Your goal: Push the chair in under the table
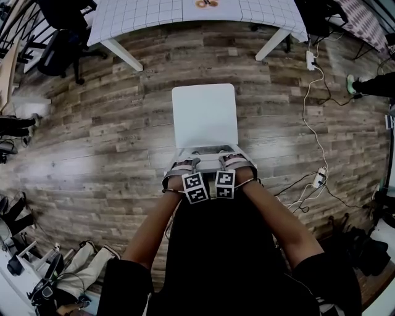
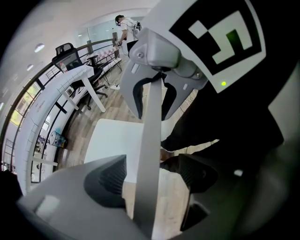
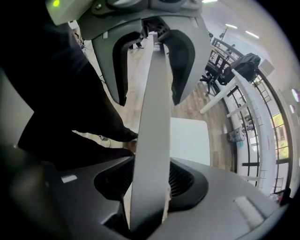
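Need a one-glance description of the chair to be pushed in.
Find the grid-top table at the far end of the wood floor. On the open floor before it stands one chair. It is white with a square seat, unlike the black office chair beside the table.

The chair (image 1: 204,117) hides its legs; table (image 1: 154,18) cut off

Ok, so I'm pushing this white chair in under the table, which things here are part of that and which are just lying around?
Part of the job: chair, table, left gripper open around the chair's back, right gripper shut on it.
Just lying about: power strip, black office chair, a person's shoe.
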Demonstrator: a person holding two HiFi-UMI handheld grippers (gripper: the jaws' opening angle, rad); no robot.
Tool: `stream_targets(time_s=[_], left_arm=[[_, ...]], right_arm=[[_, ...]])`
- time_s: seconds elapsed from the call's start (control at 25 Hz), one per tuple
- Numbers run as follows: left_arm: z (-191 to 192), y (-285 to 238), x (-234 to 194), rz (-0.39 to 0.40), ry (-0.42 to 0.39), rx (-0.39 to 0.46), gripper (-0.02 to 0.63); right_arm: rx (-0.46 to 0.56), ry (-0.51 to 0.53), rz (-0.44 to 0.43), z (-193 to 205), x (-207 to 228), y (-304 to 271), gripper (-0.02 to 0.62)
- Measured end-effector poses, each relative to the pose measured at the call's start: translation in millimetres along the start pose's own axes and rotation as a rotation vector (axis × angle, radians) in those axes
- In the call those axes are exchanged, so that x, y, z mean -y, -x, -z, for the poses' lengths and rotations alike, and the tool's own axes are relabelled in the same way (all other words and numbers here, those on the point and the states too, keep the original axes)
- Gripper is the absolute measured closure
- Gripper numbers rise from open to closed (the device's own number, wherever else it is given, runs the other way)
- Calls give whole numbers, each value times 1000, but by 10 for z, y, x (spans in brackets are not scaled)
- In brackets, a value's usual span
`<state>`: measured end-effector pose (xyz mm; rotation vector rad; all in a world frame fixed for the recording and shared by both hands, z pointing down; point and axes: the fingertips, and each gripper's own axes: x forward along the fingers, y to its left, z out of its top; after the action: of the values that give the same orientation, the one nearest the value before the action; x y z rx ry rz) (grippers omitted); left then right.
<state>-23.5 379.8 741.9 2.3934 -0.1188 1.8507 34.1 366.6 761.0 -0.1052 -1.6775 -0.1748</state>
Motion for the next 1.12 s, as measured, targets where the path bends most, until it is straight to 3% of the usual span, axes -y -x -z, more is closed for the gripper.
stream_targets(time_s=[0.08,0.24,0.4,0.48,0.56,0.6,0.72,0.88,1.12], left_arm=[[-42,2,-4,0,-9,15,259],[-37,-55,7,12,-26,-21,285],[16,-120,25,28,-80,-96,368],[36,-141,-20,-7,-90,-118,403],[53,-149,-114,-57,-68,-128,505],[62,-152,-143,-66,-55,-133,522],[73,-168,-163,-64,-57,-144,522],[81,-216,-146,-96,-127,-156,528],[80,-240,-152,-88,-124,-148,529]], right_arm=[[26,9,19,-65,22,19,397],[38,20,62,-113,24,6,482],[32,2,62,-82,44,7,485],[32,-4,61,-85,47,11,489],[31,-8,63,-97,51,9,495],[30,-9,65,-100,57,7,495],[29,-12,66,-99,71,2,500],[24,-14,69,-78,62,1,503],[13,-18,73,-70,74,-20,503]])
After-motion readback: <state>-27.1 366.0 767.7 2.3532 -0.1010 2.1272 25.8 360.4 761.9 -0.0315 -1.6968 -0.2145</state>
